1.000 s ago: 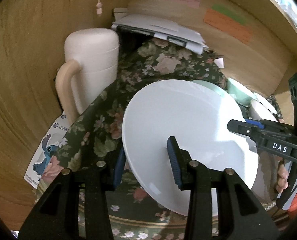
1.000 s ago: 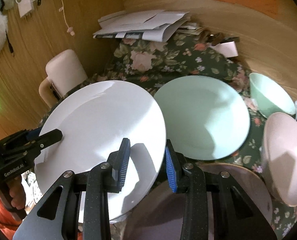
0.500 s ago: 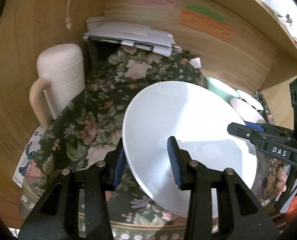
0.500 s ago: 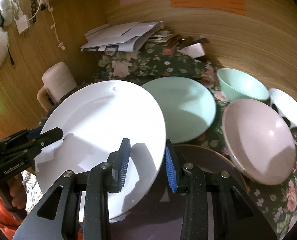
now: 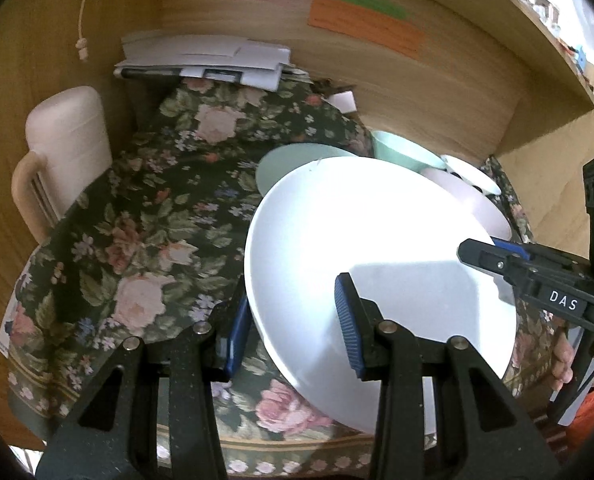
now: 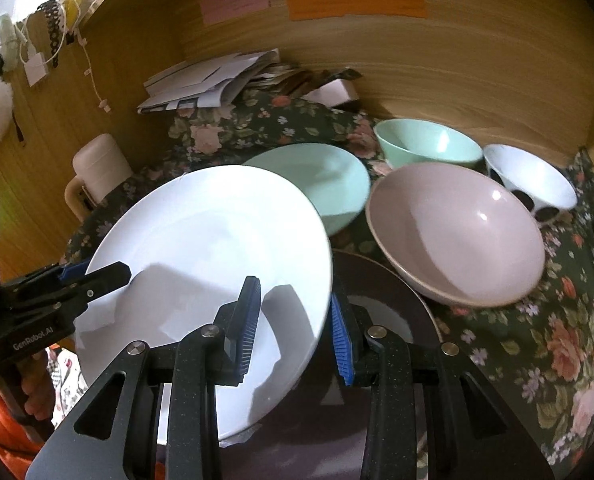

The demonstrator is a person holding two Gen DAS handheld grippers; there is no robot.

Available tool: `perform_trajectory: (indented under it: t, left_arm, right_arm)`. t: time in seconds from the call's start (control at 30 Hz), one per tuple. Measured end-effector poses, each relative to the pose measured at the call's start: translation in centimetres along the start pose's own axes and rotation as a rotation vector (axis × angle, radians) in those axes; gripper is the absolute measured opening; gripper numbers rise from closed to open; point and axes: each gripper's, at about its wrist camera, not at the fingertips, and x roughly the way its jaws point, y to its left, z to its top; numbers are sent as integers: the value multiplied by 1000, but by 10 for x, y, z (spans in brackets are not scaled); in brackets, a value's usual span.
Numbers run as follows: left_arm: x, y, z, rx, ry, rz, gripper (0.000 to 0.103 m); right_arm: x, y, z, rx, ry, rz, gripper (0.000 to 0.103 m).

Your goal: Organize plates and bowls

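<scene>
Both pairs of jaws are clamped on opposite rims of one white plate point(image 6: 205, 264): the left gripper point(image 5: 293, 332) grasps its left edge, the right gripper point(image 6: 293, 328) its right edge, blue pads above and below the rim. The plate hangs tilted in the air, above a dark plate point(image 6: 381, 320) on the floral cloth point(image 5: 145, 240), with a mint plate point(image 6: 321, 188) just behind and a pink bowl point(image 6: 457, 232) near on the right. The likely trouble is the shared hold: if one hand leads or twists against the other, the smooth rim could slip from a pad, and the plate would drop onto the crockery below. Swinging it low could also knock the pink bowl. Both grippers point steeply downward and forward, facing each other across the plate, each held in a hand point(image 5: 565, 364) at the frame edge.
</scene>
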Motion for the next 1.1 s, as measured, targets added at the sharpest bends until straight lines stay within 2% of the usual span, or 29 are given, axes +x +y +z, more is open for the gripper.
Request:
perform_trajectory:
  t: [0.6, 0.8, 1.1]
  left_arm:
    - [21, -45, -20, 31, 81, -14, 40]
    - [32, -50, -24, 27, 114, -8, 40]
    - [41, -53, -21, 61, 114, 12, 40]
  right_arm:
    - [-2, -44, -35, 92, 38, -3, 31]
    - [2, -50, -40, 107, 50, 4, 31]
    - [4, -51, -40, 113, 59, 6, 32]
